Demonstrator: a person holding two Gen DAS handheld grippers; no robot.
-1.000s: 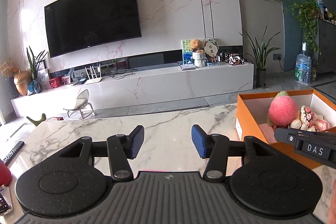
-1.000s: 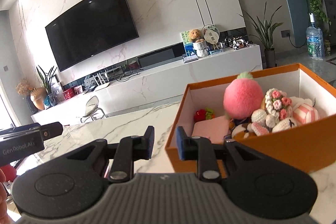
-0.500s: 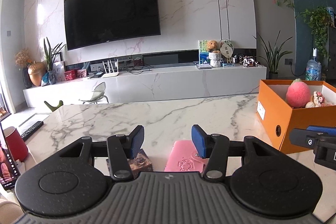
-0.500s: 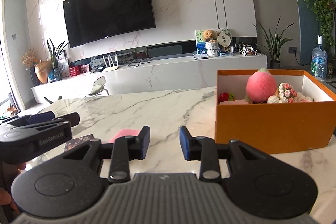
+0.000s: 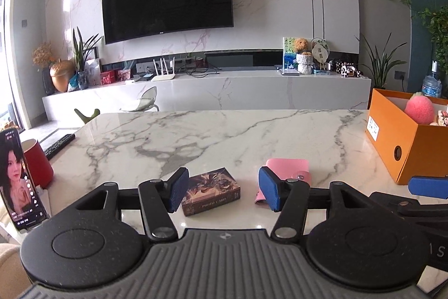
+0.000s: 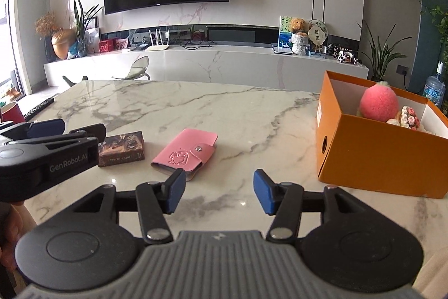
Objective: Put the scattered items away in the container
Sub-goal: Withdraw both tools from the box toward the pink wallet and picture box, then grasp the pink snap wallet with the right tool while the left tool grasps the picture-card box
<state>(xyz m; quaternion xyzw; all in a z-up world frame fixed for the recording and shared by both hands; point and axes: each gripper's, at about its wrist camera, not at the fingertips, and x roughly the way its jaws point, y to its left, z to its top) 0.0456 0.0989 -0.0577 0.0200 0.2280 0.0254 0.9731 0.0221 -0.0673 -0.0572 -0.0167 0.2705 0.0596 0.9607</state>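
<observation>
A dark card box [image 5: 210,194] [image 6: 122,148] and a pink card wallet [image 5: 287,173] [image 6: 185,152] lie on the marble table [image 5: 224,136]. An orange box [image 5: 403,136] [image 6: 383,159] at the right holds a pink plush fruit [image 6: 378,104] and several small knitted toys. My left gripper [image 5: 222,194] is open and empty, with the card box just ahead between its fingers. My right gripper [image 6: 219,192] is open and empty, just behind the wallet. The left gripper also shows at the left of the right wrist view [image 6: 47,142].
A phone on a stand [image 5: 19,181] and a red cup [image 5: 37,163] stand at the table's left edge, with a black remote [image 5: 58,145] beyond. A TV wall and a low marble console are behind the table.
Both grippers have drawn back from the orange box toward the near left and lowered. The right gripper has opened wider. The card box and wallet have come into view.
</observation>
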